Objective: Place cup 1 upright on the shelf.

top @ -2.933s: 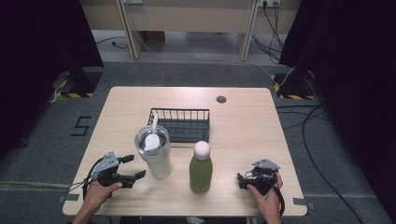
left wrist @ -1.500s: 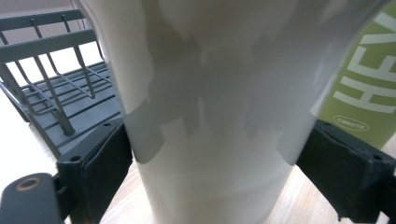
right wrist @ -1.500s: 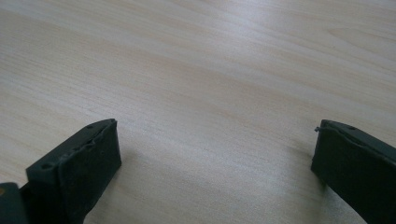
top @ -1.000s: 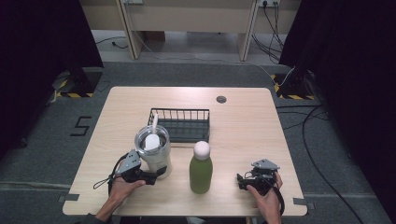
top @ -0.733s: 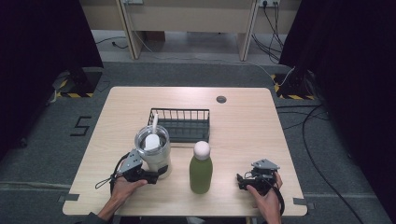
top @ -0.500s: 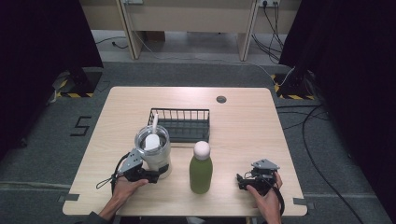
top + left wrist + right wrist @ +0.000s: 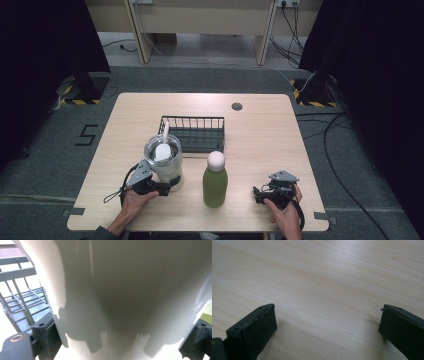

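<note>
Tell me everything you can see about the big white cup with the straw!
The white cup stands upright near the front left of the wooden table. It looks like smooth plastic or coated metal, narrower toward the bottom, with a clear round lid and a white straw poking up. The wire basket sits just behind it, and the green bottle stands to its right, apart from it. The left gripper has one jaw on each side of its lower part, close against the wall.
</note>
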The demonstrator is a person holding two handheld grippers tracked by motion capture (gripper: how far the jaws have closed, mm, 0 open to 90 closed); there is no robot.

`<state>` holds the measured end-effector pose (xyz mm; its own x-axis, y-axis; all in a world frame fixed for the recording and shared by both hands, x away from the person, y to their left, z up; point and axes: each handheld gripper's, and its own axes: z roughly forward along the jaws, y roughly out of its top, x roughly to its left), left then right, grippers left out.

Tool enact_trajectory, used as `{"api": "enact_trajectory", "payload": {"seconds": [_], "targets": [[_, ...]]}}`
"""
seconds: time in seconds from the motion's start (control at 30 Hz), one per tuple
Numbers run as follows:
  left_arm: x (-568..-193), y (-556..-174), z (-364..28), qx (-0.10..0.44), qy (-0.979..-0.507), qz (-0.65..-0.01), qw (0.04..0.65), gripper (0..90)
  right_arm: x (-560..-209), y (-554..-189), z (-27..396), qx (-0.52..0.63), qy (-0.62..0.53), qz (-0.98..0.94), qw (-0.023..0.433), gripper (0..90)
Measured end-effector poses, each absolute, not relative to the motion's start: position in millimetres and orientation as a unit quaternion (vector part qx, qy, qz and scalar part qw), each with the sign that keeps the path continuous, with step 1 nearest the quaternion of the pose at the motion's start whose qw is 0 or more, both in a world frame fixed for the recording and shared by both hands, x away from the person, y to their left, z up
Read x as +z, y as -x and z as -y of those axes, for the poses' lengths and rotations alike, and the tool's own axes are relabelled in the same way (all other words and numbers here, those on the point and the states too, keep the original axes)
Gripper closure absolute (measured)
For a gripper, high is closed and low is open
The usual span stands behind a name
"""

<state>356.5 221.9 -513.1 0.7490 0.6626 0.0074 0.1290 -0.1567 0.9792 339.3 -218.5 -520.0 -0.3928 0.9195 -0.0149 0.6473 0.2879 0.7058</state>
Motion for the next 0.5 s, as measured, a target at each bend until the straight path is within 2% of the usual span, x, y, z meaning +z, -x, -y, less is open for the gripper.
{"api": "enact_trajectory", "payload": {"seconds": [0.5], "targets": [[-500.6,-357.2,-224.3,0.214,-0.720,-0.274,0.600,10.9,-519.9,-339.3,218.4,0.315,-0.507,-0.773,0.216,1.3]]}}
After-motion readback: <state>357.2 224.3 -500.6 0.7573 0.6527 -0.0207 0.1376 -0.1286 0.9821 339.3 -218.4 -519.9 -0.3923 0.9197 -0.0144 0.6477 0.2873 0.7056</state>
